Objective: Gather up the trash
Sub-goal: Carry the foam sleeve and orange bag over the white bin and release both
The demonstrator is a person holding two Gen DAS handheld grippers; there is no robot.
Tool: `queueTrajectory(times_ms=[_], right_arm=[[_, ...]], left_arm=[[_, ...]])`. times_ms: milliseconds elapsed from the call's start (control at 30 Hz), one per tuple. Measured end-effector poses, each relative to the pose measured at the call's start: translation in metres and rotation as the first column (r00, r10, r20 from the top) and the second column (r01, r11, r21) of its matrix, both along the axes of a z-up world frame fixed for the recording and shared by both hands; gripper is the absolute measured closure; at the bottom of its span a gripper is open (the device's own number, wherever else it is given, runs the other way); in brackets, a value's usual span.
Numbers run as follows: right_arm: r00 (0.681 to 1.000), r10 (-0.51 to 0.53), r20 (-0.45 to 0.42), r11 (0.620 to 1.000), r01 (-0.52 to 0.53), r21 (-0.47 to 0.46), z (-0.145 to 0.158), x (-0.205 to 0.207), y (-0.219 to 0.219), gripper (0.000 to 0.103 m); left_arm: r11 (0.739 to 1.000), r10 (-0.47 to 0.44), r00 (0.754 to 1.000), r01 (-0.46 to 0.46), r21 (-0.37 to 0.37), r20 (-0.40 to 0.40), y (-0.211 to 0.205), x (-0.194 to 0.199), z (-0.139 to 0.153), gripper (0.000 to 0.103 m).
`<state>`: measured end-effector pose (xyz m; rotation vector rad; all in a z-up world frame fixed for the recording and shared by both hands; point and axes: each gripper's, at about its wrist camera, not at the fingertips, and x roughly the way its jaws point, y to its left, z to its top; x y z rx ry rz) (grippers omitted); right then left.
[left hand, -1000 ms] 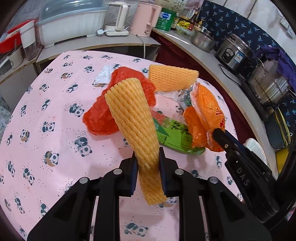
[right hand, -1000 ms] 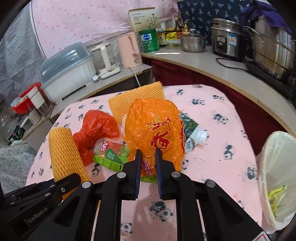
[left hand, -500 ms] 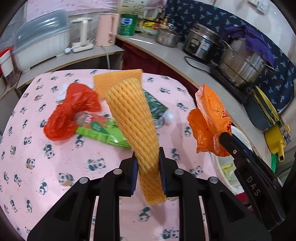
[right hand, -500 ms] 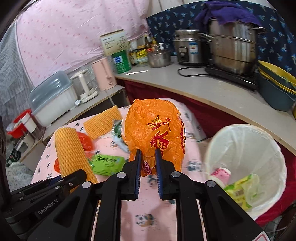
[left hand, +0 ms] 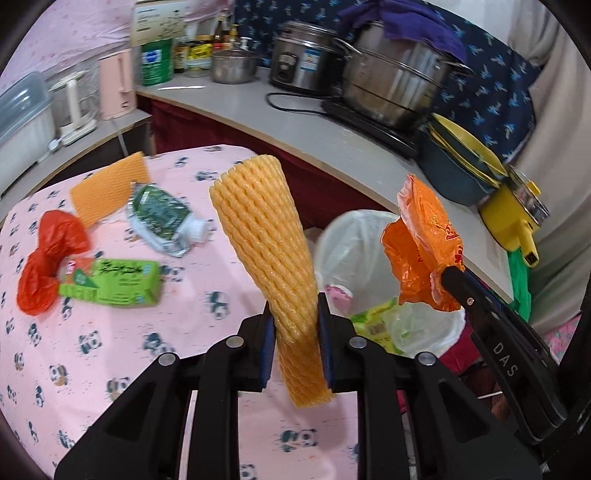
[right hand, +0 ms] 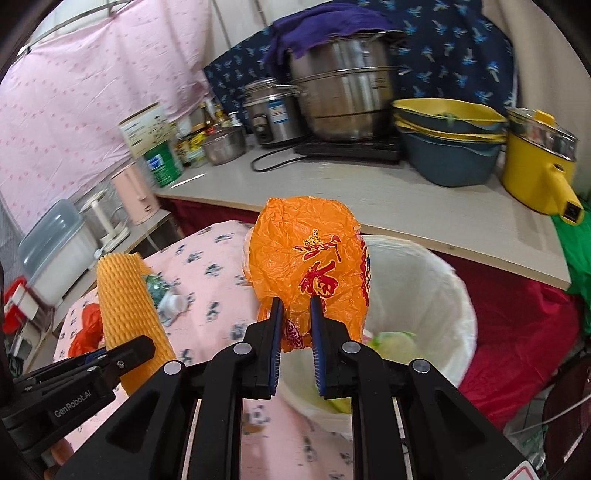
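- Yellow foam netting [left hand: 273, 254] stands nearly upright in your left tool [left hand: 295, 332], its two jaws closed on the lower part of the sleeve, whose bottom end hangs just below them.
- Your right tool [right hand: 295, 321] is clamped on a crumpled orange plastic bag [right hand: 310, 266] with red print, which it holds over the near rim of the bin [right hand: 436, 280].
- White liner covers that bin, which sits just off the edge of the tabletop [left hand: 110, 332]; a yellow-green wrapper [left hand: 373, 321] and other scraps already lie inside it.
- From the left wrist view, your foam netting hangs over the edge of the pink panda-print cloth, just beside the bin.
- Left behind on the tabletop are a green packet [left hand: 114, 282] touching a red plastic bag [left hand: 48, 266], a crumpled green-and-silver pouch [left hand: 162, 218] and a flat piece of orange foam [left hand: 107, 192] at the far side.
- Behind the bin runs a grey counter [right hand: 369, 199] carrying a large steel pot [right hand: 343, 85] draped with a purple cloth [right hand: 321, 29], a rice cooker [right hand: 269, 114], stacked blue and yellow basins [right hand: 447, 140] and a yellow electric pot [right hand: 535, 158].
- Farther left on a lower shelf stand a pink kettle [left hand: 118, 88] and a white lidded container [left hand: 22, 114].
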<state>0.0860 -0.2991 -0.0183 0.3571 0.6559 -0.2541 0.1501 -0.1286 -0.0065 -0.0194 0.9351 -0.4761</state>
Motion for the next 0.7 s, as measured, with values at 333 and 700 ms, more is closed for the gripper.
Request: queueTrajectory(times_ms=[333, 700], right_arm=[[0.990, -0.142, -0.004, 0.989, 0.142, 0.028, -0.012, -0.033, -0.062, 0.089], [0.979, -0.205, -0.020, 0.978, 0.206, 0.044, -0.023, -0.048, -0.087, 0.089]], left_arm=[[0.953, -0.300, 0.954, 0.299, -0.047, -0.015, -0.087, -0.011, -0.005, 0.083], [0.906, -0.422, 0.906, 0.422, -0.010, -0.013, -0.132, -0.010, -0.029, 0.071]])
